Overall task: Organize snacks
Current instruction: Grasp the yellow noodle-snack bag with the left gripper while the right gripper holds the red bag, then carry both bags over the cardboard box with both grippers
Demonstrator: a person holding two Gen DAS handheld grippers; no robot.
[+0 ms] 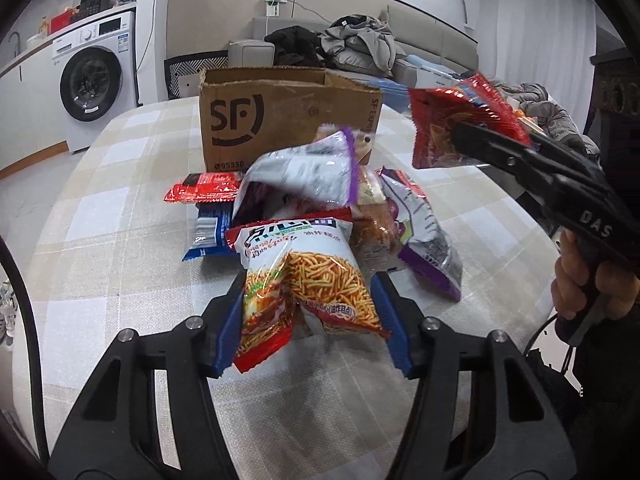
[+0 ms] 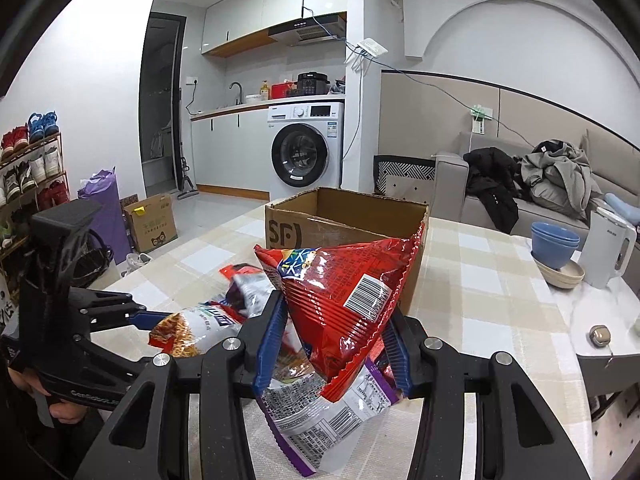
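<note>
The left gripper [image 1: 308, 320] has its blue fingers [image 1: 230, 320] pressed against both sides of a white and red bag of fried noodle sticks [image 1: 308, 280], which bulges and creases between them and is lifted off the checked tablecloth [image 1: 100, 240]. The right gripper [image 2: 334, 344] is clamped on a red crinkled snack bag [image 2: 344, 300], the blue pads squeezing its lower corner so that the bag stands up like a tent with its barcode facing the camera; from the left wrist view this same red bag hangs in the air to the right, above the table, held by a person's hand [image 1: 588, 284] around the black handle. Just beyond the noodle bag lies the rest of the pile: a white bag with purple edges [image 1: 296, 176] raised and blurred, another purple-edged bag [image 1: 428, 236] lying to the right, a flat red packet [image 1: 204, 192] and a blue packet [image 1: 208, 232] to the left, all touching or overlapping. Behind the pile, near it, stands an open cardboard box [image 1: 280, 116] with its flaps up. Farther off are a washing machine [image 1: 96, 80] and a sofa [image 1: 432, 44] heaped with clothes
</note>
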